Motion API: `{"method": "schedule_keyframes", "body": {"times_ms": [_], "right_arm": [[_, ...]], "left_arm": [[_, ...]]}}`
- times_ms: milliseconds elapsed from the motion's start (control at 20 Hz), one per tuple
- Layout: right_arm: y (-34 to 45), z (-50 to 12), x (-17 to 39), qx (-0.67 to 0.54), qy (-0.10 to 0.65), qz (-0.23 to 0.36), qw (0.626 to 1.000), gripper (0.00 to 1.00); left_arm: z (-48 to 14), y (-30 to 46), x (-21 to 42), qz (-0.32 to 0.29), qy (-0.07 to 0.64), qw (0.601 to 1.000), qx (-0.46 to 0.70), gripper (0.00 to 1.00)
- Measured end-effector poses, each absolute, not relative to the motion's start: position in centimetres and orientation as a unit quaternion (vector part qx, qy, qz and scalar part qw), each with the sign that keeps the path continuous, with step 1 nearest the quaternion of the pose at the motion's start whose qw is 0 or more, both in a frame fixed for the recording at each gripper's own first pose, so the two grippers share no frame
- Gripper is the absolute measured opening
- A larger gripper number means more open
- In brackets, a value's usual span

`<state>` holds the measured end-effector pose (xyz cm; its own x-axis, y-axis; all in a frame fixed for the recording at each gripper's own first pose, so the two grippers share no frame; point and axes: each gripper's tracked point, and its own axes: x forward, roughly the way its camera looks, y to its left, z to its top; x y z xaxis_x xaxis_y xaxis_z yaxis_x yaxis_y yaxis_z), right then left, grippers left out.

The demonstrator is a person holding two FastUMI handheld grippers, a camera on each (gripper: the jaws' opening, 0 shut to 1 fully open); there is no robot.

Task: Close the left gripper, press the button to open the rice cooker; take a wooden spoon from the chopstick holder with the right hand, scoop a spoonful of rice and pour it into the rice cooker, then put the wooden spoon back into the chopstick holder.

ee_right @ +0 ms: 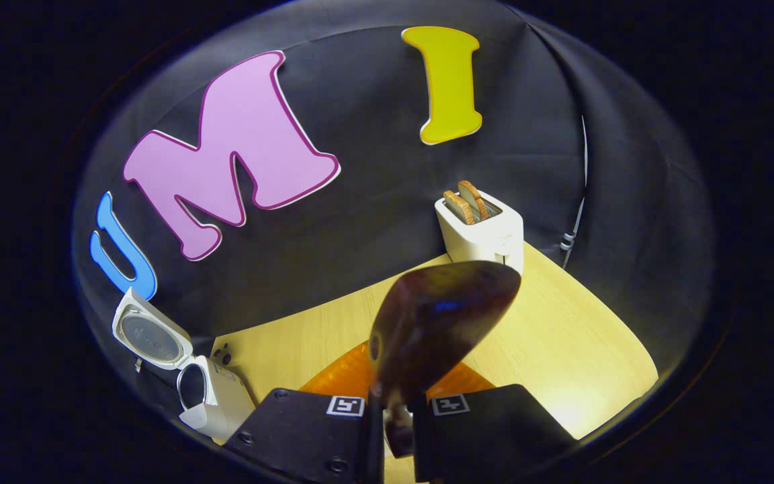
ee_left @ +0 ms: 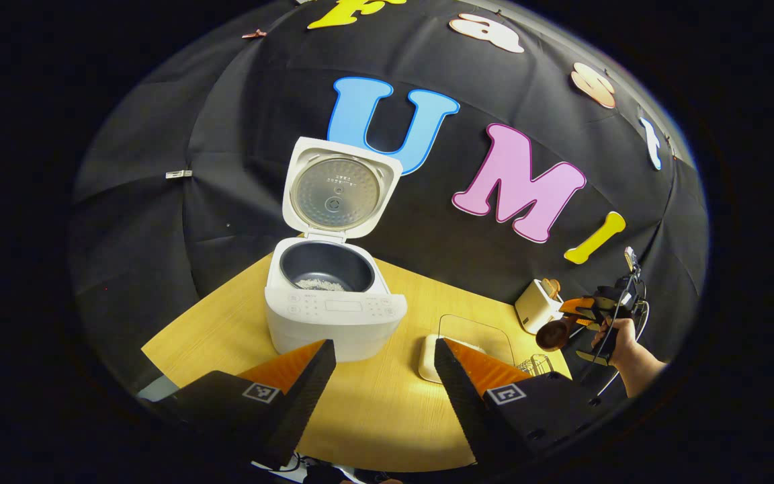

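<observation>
Spoon [ee_right: 437, 323] sits clamped by its handle between the right gripper's [ee_right: 397, 410] two fingers, which are closed tight on it, bowl pointing up and away from the hand. Held that way, the bowl looks empty, and there is rice already lying in the cooker's [ee_left: 333, 309] pot, so I judge the scooping is done and the spoon is on its way back to the holder. From the left gripper view the same spoon [ee_left: 551, 334] hangs out to the right, past the table's [ee_left: 373, 410] edge, in the person's hand [ee_left: 619, 336], near the toaster [ee_left: 536, 306]. A bit of wire rack [ee_left: 535, 365] shows just below it; that may be the holder, though I cannot tell for sure.

The cooker stands open near the table's back, lid [ee_left: 340, 188] tipped upright so the pot is free to pour into. Beside it, toward the right, lies a shallow tray [ee_left: 431, 356] with a clear lid, likely the rice supply.

The left gripper [ee_left: 383, 356] hangs back over the near table edge with its fingers spread wide and nothing between them, kept clear since its button press is done
</observation>
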<state>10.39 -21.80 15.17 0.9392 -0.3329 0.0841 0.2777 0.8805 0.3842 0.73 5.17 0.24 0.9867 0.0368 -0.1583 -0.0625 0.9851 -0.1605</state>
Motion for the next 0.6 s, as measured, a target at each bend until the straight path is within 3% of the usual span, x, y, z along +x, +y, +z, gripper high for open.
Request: {"method": "schedule_keyframes", "body": {"times_ms": [250,600], "right_arm": [[-16.7,15.6,13.1,0.17,-0.099,-0.144,0.97,0.21],[-12.7,10.0,18.7,0.118,-0.081,-0.158,0.977,0.21]], "left_arm": [[-0.2,6.9,0.6,0.028,0.083,0.993,-0.084,0.96],[0.2,9.1,1.7,0.023,0.075,0.993,-0.084,0.96]]}}
